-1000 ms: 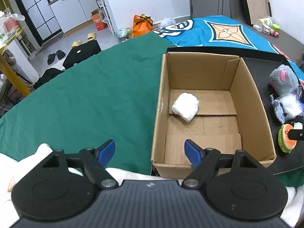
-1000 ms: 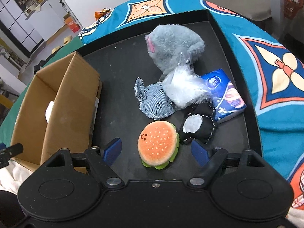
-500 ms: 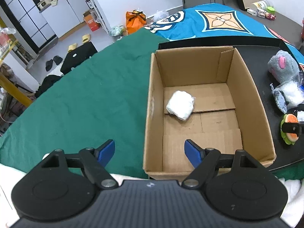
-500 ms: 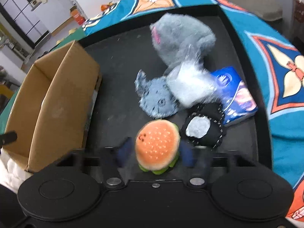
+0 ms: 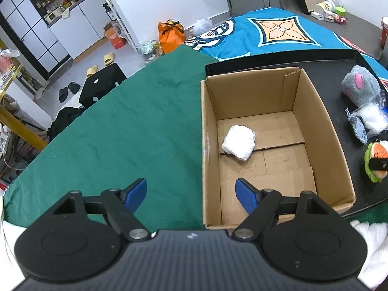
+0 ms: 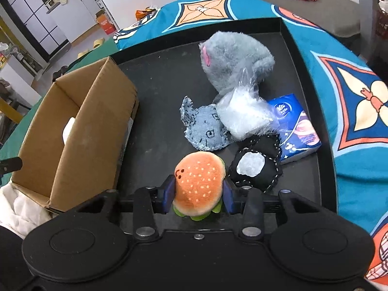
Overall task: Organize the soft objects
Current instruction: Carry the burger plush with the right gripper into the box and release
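Note:
My right gripper (image 6: 198, 197) is shut on a plush hamburger toy (image 6: 200, 181) on the black tray (image 6: 165, 77); the toy also shows in the left wrist view (image 5: 377, 162). Beyond it lie a denim plush (image 6: 206, 128), a black-and-white plush (image 6: 254, 167), a clear bag of white stuffing (image 6: 245, 114), a grey furry plush (image 6: 232, 58) and a blue tissue pack (image 6: 298, 126). An open cardboard box (image 5: 208, 145) holds a white soft bundle (image 5: 238, 141). My left gripper (image 5: 191, 192) is open and empty, astride the box's near left wall.
The box (image 6: 80, 131) stands on the tray's left part, next to a green cloth (image 5: 121, 126). A blue patterned blanket (image 6: 351, 101) surrounds the tray. White fabric (image 6: 19, 208) lies at the near edge. Floor clutter and cabinets lie beyond.
My right gripper moved forward and closed its fingers on the hamburger toy. My left gripper shifted left, so the box now sits further right in its view.

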The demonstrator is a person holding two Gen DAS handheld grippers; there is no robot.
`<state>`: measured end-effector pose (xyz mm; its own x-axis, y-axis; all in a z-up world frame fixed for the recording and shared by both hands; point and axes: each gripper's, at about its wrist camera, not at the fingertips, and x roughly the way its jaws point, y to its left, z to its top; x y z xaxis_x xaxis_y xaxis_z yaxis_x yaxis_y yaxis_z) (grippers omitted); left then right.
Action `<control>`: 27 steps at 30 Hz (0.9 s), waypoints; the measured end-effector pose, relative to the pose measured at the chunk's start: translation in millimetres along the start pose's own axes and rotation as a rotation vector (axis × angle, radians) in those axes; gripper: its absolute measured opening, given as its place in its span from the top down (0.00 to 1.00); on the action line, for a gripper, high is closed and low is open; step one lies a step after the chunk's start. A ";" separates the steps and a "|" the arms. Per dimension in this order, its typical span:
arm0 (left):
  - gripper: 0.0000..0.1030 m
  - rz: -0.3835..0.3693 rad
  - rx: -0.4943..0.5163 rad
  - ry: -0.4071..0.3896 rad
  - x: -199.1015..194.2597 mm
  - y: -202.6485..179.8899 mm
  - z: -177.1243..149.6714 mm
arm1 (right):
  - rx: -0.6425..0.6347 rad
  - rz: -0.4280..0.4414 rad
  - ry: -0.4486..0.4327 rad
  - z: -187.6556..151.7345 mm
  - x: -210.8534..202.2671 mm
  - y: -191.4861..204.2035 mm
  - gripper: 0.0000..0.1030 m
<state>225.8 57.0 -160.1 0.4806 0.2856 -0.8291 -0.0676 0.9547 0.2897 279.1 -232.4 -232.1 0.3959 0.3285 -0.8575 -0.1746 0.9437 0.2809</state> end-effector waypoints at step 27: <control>0.26 -0.091 -0.064 -0.057 6.9 12.5 -13.5 | -0.093 -0.053 -0.127 22.6 -41.0 49.7 0.61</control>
<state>216.4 72.1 -168.6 0.5361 0.1938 -0.8216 -0.0757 0.9804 0.1818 274.6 -198.1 -173.2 0.5164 0.2857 -0.8072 -0.2309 0.9542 0.1901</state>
